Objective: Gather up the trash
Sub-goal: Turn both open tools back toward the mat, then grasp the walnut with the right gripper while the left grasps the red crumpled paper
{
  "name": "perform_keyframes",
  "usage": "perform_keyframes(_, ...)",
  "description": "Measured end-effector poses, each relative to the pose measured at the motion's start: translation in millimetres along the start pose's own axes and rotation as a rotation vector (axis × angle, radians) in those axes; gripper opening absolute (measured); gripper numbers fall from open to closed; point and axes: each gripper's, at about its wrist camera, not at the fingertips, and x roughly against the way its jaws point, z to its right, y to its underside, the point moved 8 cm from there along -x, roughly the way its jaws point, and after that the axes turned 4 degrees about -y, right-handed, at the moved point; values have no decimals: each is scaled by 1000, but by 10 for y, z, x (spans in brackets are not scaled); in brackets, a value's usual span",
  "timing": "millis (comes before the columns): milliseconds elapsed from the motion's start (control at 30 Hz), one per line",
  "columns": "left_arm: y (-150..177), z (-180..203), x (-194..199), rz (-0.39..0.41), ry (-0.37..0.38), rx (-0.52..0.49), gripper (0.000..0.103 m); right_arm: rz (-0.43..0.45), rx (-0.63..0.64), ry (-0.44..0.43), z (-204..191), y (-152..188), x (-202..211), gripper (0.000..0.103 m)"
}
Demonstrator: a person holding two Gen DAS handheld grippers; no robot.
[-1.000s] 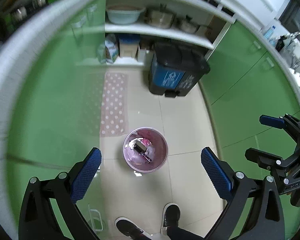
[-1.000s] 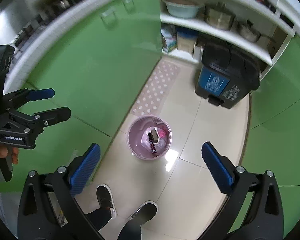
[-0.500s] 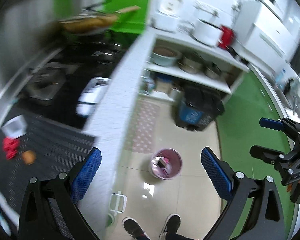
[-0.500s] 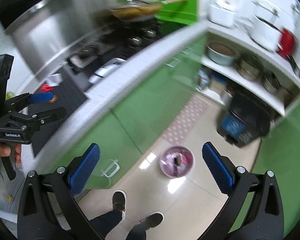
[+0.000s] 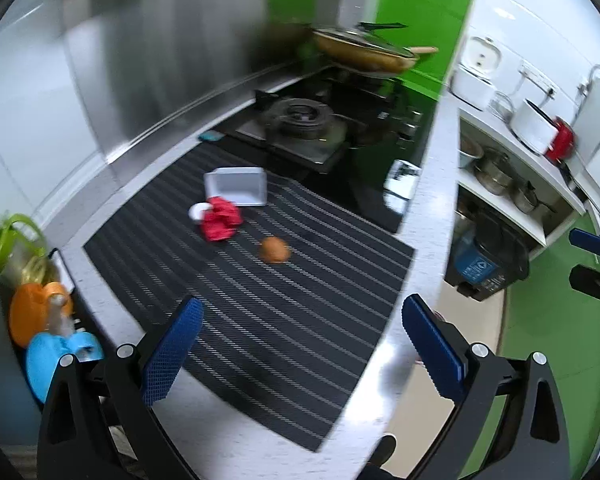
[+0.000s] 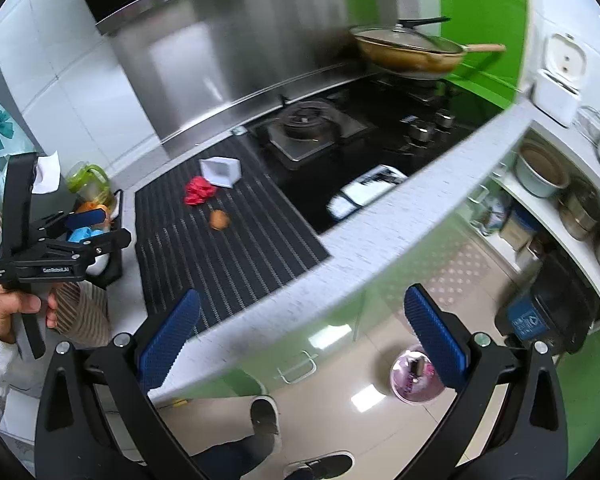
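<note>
On a black striped mat [image 5: 260,304] on the counter lie a crumpled red wrapper [image 5: 220,224], a small brown round scrap [image 5: 274,249] and a white box [image 5: 237,185]. The wrapper [image 6: 198,193], the scrap [image 6: 219,220] and the box [image 6: 220,172] also show in the right wrist view. A pink trash bin [image 6: 414,374] stands on the floor and holds some trash. My left gripper [image 5: 300,344] is open and empty above the mat's near part. My right gripper [image 6: 300,336] is open and empty above the counter edge.
A gas stove [image 5: 304,120] with a lidded pan [image 5: 364,50] sits behind the mat. Bottles and cups [image 5: 32,280] stand at the counter's left. A dark pedal bin [image 5: 488,260] stands under open shelves with pots [image 5: 496,168]. Green cabinet fronts [image 6: 340,312] run below the counter.
Both grippers have swung up from facing the floor and the pink bin to facing the countertop with the mat and the trash on it. Both stay open and empty.
</note>
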Motion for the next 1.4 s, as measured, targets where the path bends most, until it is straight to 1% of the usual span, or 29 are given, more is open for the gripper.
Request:
perform_keyframes(133, -40, -306, -105, -8, -9, 17, 96, -10, 11, -5, -187, -126, -210, 100)
perform_keyframes(333, -102, -503, -285, -22, -9, 41, 96, -69, 69, -15, -459, -231, -627, 100)
perform_keyframes(467, -136, -641, -431, -32, -18, 82, 96, -107, 133, -31, -625, -339, -963, 100)
perform_keyframes(567, -162, -728, -547, -37, -45, 104, 96, -146, 194, -54, -733, -378, -1286, 100)
perform_keyframes(733, -166, -868, -784, -59, -80, 162, 96, -211, 268, -90, -822, -421, -1810, 100)
perform_keyframes(900, -228, -1018, -1005, -66, -105, 229, 96, -267, 325, -136, -870, -481, -2304, 100)
perform_keyframes(1067, -283, -1154, -1163, -67, -123, 273, 96, -286, 373, -172, -979, -543, -2643, 100)
perform_keyframes(1267, -287, -1238, -1320, -76, -124, 301, 96, -317, 398, -208, -1073, -501, -2920, 99)
perform_keyframes(1300, -290, -1247, -1340, -77, -124, 301, 96, -317, 403, -212, -1084, -494, -2939, 98)
perform_keyframes(1333, -292, -1254, -1350, -77, -125, 303, 96, -319, 409, -216, -1093, -486, -2960, 94)
perform_keyframes(1367, -293, -1261, -1359, -78, -124, 306, 96, -323, 414, -216, -1093, -473, -2973, 82)
perform_keyframes(1400, -294, -1267, -1372, -79, -122, 309, 96, -332, 418, -211, -1086, -460, -2993, 76)
